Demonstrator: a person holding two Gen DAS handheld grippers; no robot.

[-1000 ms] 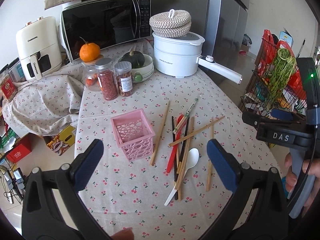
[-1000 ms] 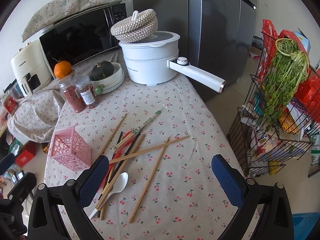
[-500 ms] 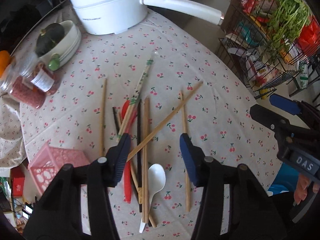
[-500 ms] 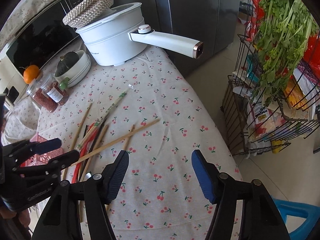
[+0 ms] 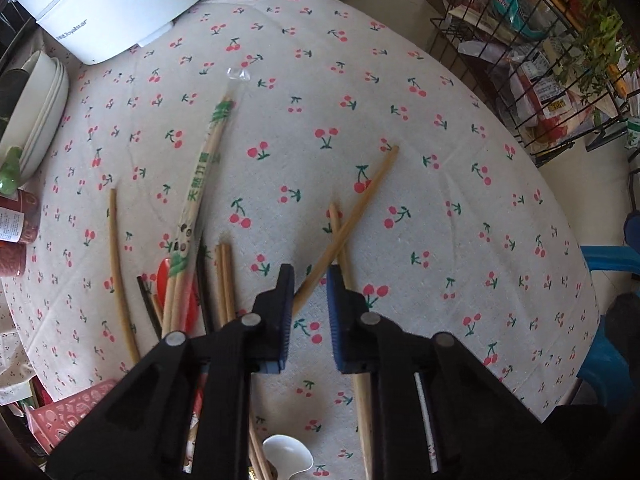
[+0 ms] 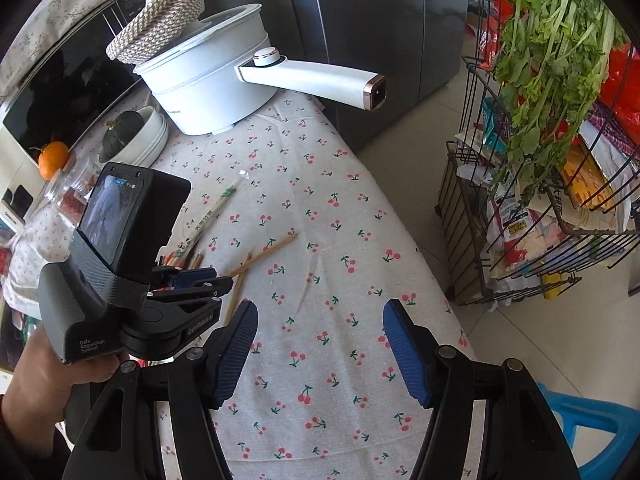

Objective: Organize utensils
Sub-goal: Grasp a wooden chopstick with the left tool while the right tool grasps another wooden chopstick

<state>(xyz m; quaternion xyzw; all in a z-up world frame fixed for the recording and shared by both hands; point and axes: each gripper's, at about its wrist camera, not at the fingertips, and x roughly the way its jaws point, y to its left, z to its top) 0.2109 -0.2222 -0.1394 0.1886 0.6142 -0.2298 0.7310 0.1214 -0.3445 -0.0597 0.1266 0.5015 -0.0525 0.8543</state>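
A heap of utensils lies on the cherry-print tablecloth [image 5: 400,80]: wooden chopsticks, a paper-sleeved pair [image 5: 200,168], black chopsticks [image 5: 146,296], a red spoon [image 5: 164,276] and a white spoon [image 5: 286,460]. My left gripper [image 5: 310,284] points straight down over the heap's right side. Its jaws are closing, with a slanted wooden chopstick [image 5: 360,196] between them and a gap still showing. A corner of the pink basket [image 5: 68,412] shows at lower left. My right gripper [image 6: 320,320] hovers open over bare cloth with nothing between its fingers, to the right of the left gripper [image 6: 224,278].
A white pot [image 6: 208,80] with a long handle stands at the table's far end, beside stacked bowls [image 5: 36,108] and spice jars [image 5: 16,232]. A wire rack [image 6: 540,200] with greens stands past the table's right edge. A blue stool [image 6: 592,420] is below.
My left gripper came down onto the utensil heap and its jaws narrowed around the slanted chopstick. The right gripper's jaws narrowed earlier, and it has since stayed still.
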